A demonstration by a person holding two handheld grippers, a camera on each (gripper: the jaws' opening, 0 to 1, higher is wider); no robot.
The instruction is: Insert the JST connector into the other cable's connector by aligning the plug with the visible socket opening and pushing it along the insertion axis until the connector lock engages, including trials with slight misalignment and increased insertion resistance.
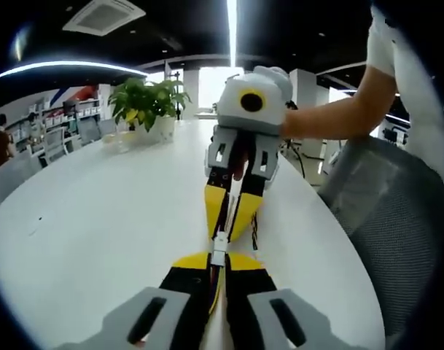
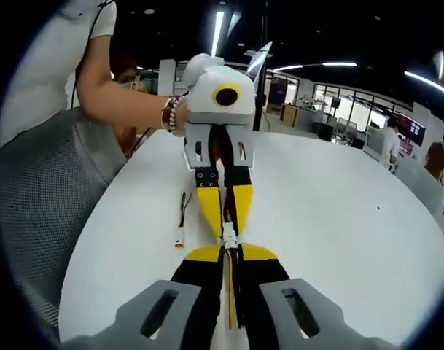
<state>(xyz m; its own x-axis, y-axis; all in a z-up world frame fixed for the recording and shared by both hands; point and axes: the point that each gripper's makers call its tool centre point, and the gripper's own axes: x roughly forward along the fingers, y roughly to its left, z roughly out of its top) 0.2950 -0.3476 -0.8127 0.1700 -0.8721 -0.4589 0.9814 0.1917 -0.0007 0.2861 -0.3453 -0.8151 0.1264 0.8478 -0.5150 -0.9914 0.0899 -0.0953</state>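
Left claw (image 1: 219, 271) pinched shut on the red, black and yellow wires just behind a small white connector (image 1: 219, 250), yellow pads pressed together so that the plug juts forward from the tips and cannot twist. Right claw (image 1: 230, 219), seen nose to nose from the left gripper view, likewise clamped on its own cable, tips pointed straight back at the left claw so that both cable ends share one line, presumably the insertion axis. Same meeting from the right gripper view: right claw (image 2: 231, 257) squeezed on dark and yellow wires, white connector (image 2: 229, 234) bridging the narrow gap to the left claw (image 2: 225, 219). Connector halves touching or already partly seated; too small to tell whether the lock has caught, and which half is plug or socket cannot be told. Grips set close behind the housings, likely to keep the limp wires from buckling under push and to leave the mating faces free. Both claws held low over the white table (image 1: 98, 219), a steadying choice by the look of it. A spare cable (image 2: 181, 222) with a pale plug and reddish tip lying on the table just beside the pair, toward the person's side. Farther out, a potted plant (image 1: 145, 102) at the table's far end and a grey mesh chair (image 1: 396, 219) at its edge.
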